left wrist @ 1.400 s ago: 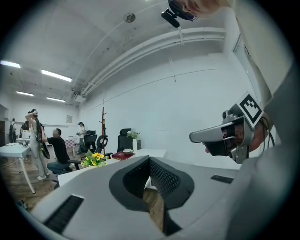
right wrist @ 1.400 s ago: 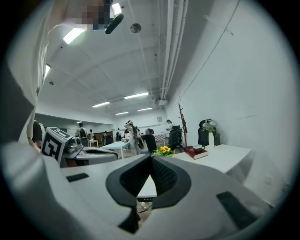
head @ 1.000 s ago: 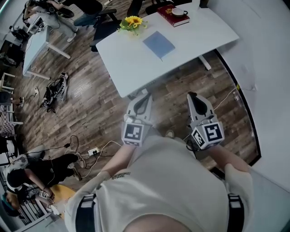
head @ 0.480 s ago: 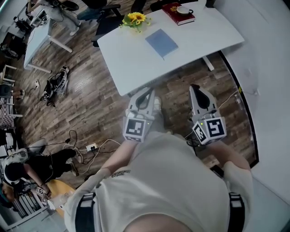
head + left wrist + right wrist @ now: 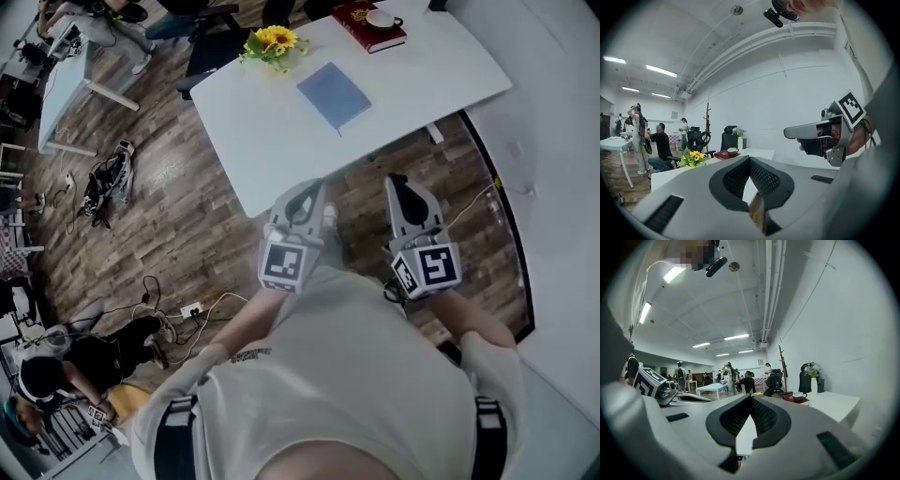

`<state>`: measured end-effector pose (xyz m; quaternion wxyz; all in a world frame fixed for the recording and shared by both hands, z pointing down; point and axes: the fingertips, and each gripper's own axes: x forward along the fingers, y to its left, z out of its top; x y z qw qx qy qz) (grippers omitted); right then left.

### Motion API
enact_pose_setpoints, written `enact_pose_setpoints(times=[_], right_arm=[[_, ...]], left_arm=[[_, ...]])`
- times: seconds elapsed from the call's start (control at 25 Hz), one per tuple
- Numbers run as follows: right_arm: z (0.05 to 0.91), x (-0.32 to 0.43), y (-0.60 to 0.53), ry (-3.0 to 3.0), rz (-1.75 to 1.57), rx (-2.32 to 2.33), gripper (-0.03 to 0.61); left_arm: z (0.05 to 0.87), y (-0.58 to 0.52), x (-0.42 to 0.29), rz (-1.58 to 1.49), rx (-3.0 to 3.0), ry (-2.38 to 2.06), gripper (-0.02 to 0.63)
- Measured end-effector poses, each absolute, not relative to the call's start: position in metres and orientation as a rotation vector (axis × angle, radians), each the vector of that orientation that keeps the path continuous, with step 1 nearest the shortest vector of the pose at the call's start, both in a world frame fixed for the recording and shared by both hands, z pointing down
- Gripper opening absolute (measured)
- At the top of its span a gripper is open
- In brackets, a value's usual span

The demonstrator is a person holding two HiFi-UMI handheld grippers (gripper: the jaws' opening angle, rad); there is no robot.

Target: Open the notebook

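A closed blue notebook [image 5: 335, 95] lies flat near the middle of the white table [image 5: 272, 141]. Both grippers hang over the wooden floor just short of the table's near edge, pointing at it. My left gripper [image 5: 308, 188] has its jaws together with nothing between them; in its own view the tips [image 5: 749, 159] meet. My right gripper [image 5: 397, 181] is shut and empty too, its tips [image 5: 751, 397] touching. Neither gripper touches the notebook, which lies well beyond them.
A bunch of sunflowers [image 5: 270, 42] stands at the table's far left edge. A red book with a cup on it [image 5: 372, 23] lies at the far end. Office chairs, other desks, several people and cables [image 5: 108, 183] on the floor are to the left. A white wall [image 5: 562, 141] runs along the right.
Both grippers have moved forward toward the table's near edge, side by side. Their jaws stay shut. The notebook has not moved on the table.
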<state>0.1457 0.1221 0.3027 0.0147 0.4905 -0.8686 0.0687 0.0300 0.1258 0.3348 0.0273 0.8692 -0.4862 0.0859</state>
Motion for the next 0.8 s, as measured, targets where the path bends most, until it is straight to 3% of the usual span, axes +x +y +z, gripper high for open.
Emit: enact_pose_setpoints(times=[0.8], right_arm=[[0.342,0.112,-0.021,-2.567,0.362,1.550,0.003]], left_arm=[[0.358,-0.026,0.001,0.281,2.634,-1.375,0.012]])
